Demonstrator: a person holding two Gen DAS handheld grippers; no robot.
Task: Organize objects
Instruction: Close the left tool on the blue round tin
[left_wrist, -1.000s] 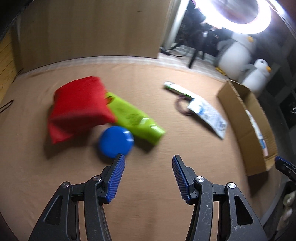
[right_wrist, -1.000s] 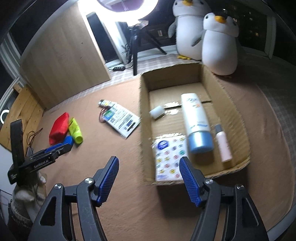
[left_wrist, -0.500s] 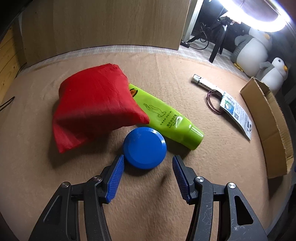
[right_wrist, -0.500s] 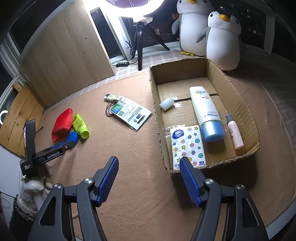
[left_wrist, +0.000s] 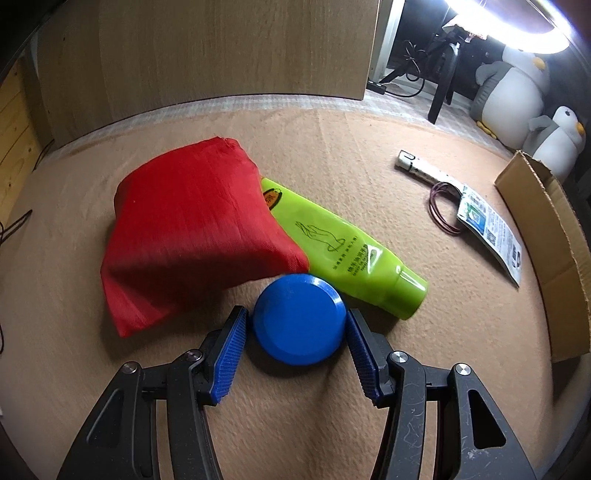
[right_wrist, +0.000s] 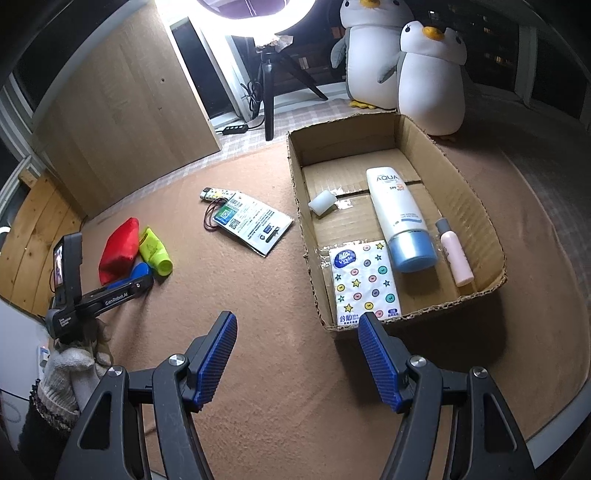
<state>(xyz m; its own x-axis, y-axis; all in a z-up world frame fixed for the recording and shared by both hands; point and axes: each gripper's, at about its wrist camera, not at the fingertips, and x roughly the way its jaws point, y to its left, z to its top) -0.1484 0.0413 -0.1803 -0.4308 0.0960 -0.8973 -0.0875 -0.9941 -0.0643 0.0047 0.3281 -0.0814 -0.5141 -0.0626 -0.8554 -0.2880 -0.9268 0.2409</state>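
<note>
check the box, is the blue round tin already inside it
No, the blue round tin sits on the brown mat between the left hand-held gripper fingers, far from the cardboard box.

Two plush penguins (right_wrist: 402, 66) beside a ring light (right_wrist: 255, 14).

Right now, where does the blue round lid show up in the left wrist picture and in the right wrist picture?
Left wrist view: the blue round lid sits low in the center, between the open left tongs.
Right wrist view: it is at the far left, mid-height, partly hidden behind the left tongs.
Shared landmark: the green tube lies right beside it in both.
</note>
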